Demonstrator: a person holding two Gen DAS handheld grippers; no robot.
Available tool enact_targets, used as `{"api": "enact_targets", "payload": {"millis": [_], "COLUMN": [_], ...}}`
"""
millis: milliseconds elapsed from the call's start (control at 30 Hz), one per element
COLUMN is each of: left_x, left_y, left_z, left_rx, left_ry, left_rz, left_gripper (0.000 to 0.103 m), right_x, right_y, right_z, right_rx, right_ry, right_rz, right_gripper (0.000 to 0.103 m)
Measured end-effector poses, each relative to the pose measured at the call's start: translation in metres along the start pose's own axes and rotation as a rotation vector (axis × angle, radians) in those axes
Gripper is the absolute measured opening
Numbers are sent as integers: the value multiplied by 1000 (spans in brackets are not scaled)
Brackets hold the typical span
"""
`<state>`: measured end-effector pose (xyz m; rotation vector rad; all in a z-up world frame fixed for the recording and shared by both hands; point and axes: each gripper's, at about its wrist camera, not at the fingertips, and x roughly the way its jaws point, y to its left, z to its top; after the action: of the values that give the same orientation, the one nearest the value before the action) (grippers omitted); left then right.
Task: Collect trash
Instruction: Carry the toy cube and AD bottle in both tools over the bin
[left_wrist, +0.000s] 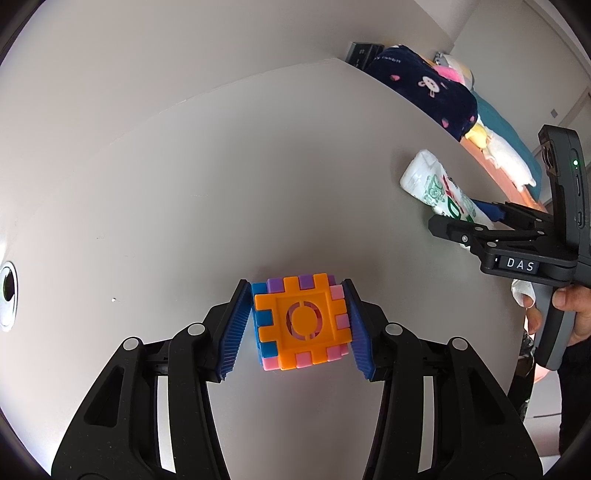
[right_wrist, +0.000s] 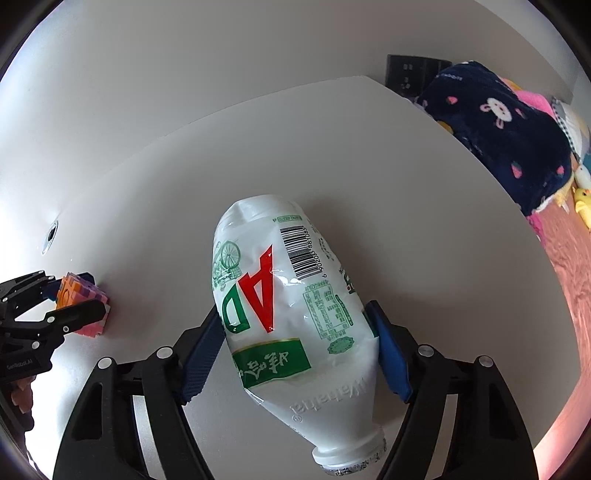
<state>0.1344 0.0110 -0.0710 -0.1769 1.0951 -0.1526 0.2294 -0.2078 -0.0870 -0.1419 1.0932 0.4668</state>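
A cube of orange, pink, blue and purple toy bricks (left_wrist: 301, 321) rests on the white table (left_wrist: 221, 166). My left gripper (left_wrist: 295, 291) is shut on it, a blue pad pressed to each side. To the right lies a crumpled white plastic bottle (left_wrist: 432, 184) with green and red print, and my right gripper (left_wrist: 458, 214) straddles it. In the right wrist view the bottle (right_wrist: 295, 295) lies on its side, mouth toward the camera, with my right gripper (right_wrist: 293, 308) closed against both its flanks. The left gripper (right_wrist: 81, 295) and the cube (right_wrist: 68, 290) show at the left edge.
A round cable hole (right_wrist: 50, 236) sits in the table at the left. Beyond the table's right edge a bed holds a navy rabbit-print blanket (right_wrist: 498, 122) and soft toys (right_wrist: 583, 203). A black wall socket (right_wrist: 410, 74) is behind. A person's hand (left_wrist: 576, 310) holds the right gripper's handle.
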Motion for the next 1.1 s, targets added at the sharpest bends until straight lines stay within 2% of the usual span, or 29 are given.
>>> {"api": "enact_targets", "payload": {"millis": [300,700,1100], "left_x": [-11,-20,-27], "left_y": [-15,-59,-102], "left_z": [0,-4,-16], "left_rx": [42,140,224], "left_ry": [-28,-40,-36], "left_rz": [-24,-58,-106], "left_gripper": [49,49,48], "right_x": [-35,-78,-127], "right_y": [-6,-23,-29], "right_z": [-21,-49,-92], "right_rx": [58,131,204], "right_ry": [-53,-107,-170], "right_rz": [5,-9,-26], "right_gripper": [76,76,76]}}
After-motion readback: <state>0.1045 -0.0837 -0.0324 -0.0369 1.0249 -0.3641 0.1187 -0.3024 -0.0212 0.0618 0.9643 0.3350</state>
